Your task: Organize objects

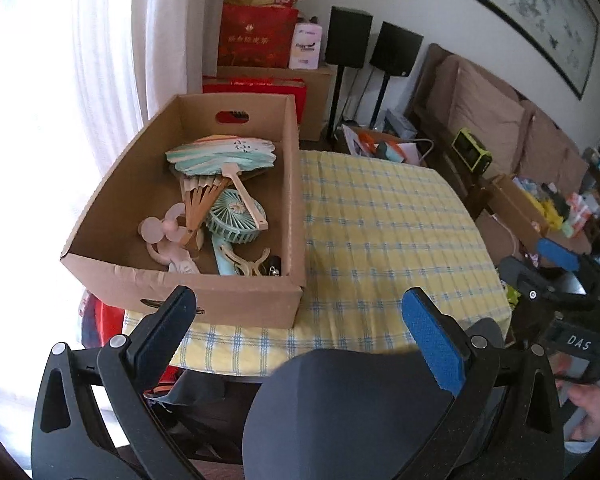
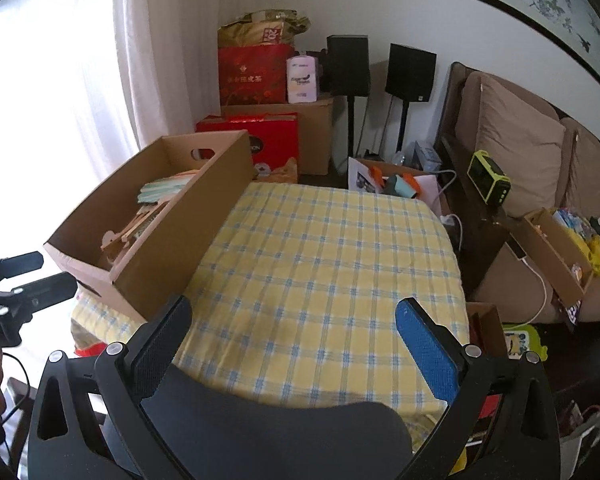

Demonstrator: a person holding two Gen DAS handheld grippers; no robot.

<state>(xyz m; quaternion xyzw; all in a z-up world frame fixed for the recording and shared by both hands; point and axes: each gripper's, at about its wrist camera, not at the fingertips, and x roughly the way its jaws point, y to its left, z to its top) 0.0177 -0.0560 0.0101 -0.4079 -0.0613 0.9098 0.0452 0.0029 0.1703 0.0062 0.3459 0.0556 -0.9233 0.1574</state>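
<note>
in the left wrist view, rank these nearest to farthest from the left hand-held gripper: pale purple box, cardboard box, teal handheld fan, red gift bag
Measured from the left hand-held gripper:
1. cardboard box, just ahead on the table's left side
2. teal handheld fan, inside that box
3. red gift bag and pale purple box, side by side by the back wall; too close to call

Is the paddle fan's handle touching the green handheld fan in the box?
Touching. The left wrist view shows the paddle fan's handle lying across the green handheld fan.

One cardboard box (image 1: 204, 216) is sitting on the worktop (image 1: 380, 240), holding two paper fans (image 1: 220, 154), two handheld electric fans (image 1: 236, 216) and one clip (image 1: 252, 264). Two speakers (image 1: 348, 36) are standing behind.
</note>
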